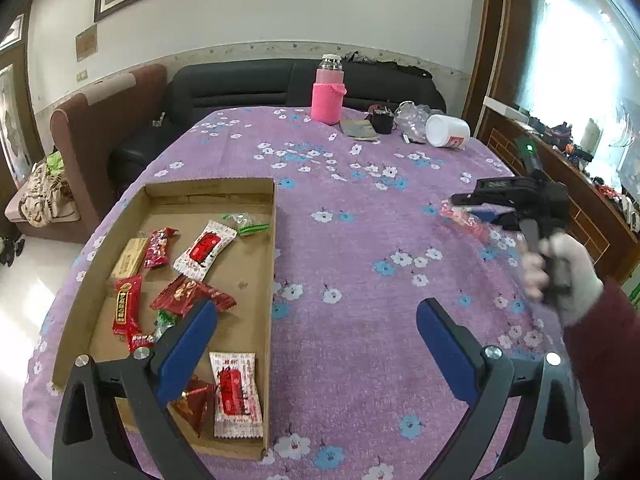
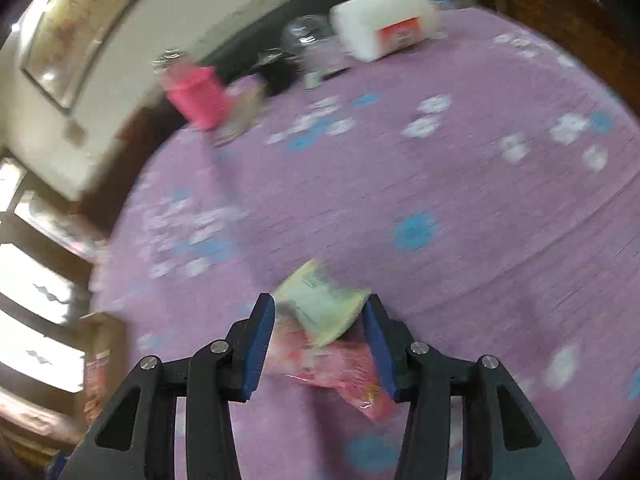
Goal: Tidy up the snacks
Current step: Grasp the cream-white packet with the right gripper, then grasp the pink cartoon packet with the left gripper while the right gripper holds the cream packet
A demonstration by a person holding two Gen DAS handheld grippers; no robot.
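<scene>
A shallow cardboard tray point(image 1: 269, 280) lies at the left of the purple floral table and holds several red and white snack packets point(image 1: 203, 251). My left gripper point(image 1: 316, 332) is open and empty, its left finger over the tray's near right part. My right gripper point(image 2: 320, 328) is shut on a pale yellow and red snack packet point(image 2: 324, 316), held above the tablecloth. In the left wrist view the right gripper point(image 1: 452, 204) shows blurred at the right with the red packet point(image 1: 464, 220) in its jaws.
A pink bottle point(image 1: 329, 90), a dark pouch point(image 1: 382, 119), crumpled clear plastic point(image 1: 412, 118) and a tipped white jar point(image 1: 447, 130) stand at the table's far edge. A dark sofa point(image 1: 248, 84) and a brown armchair point(image 1: 100, 128) lie beyond. A wooden cabinet point(image 1: 560, 184) runs along the right.
</scene>
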